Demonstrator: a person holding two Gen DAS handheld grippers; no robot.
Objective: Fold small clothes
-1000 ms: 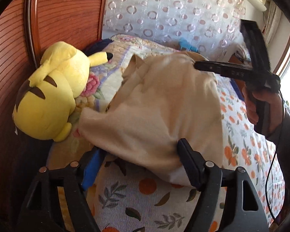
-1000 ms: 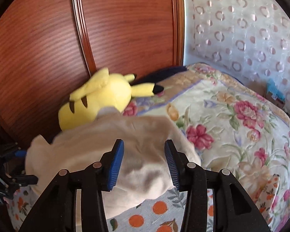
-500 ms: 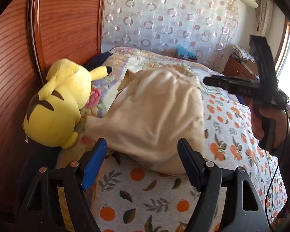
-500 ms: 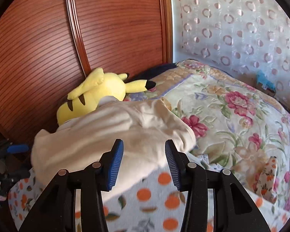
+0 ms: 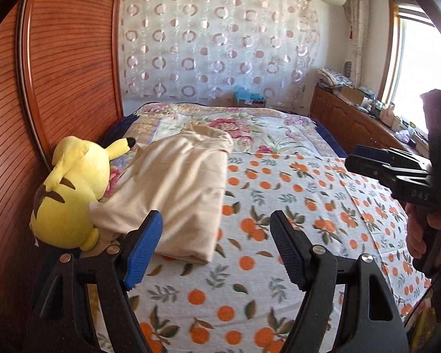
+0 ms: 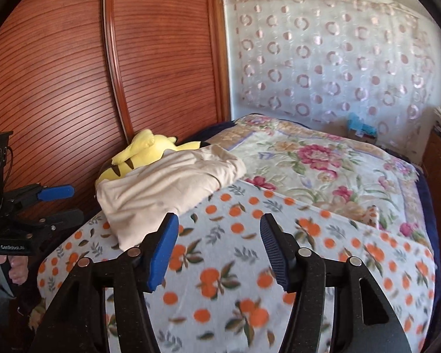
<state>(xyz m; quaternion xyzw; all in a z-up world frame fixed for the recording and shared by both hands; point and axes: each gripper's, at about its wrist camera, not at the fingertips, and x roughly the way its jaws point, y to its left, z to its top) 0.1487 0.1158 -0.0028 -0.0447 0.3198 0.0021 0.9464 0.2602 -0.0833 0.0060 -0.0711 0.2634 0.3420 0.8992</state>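
A beige garment (image 5: 179,188) is seen folded on the bed (image 5: 308,206), its far end resting against a yellow plush (image 5: 73,194). The left gripper (image 5: 216,250) and right gripper (image 6: 219,250) are both released, holding nothing. The cloth is judged soft and light; it is best pinched at a folded edge.

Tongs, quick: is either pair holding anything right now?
Left tongs: open, holding nothing; the cloth lies on the bed.
Right tongs: open, holding nothing.
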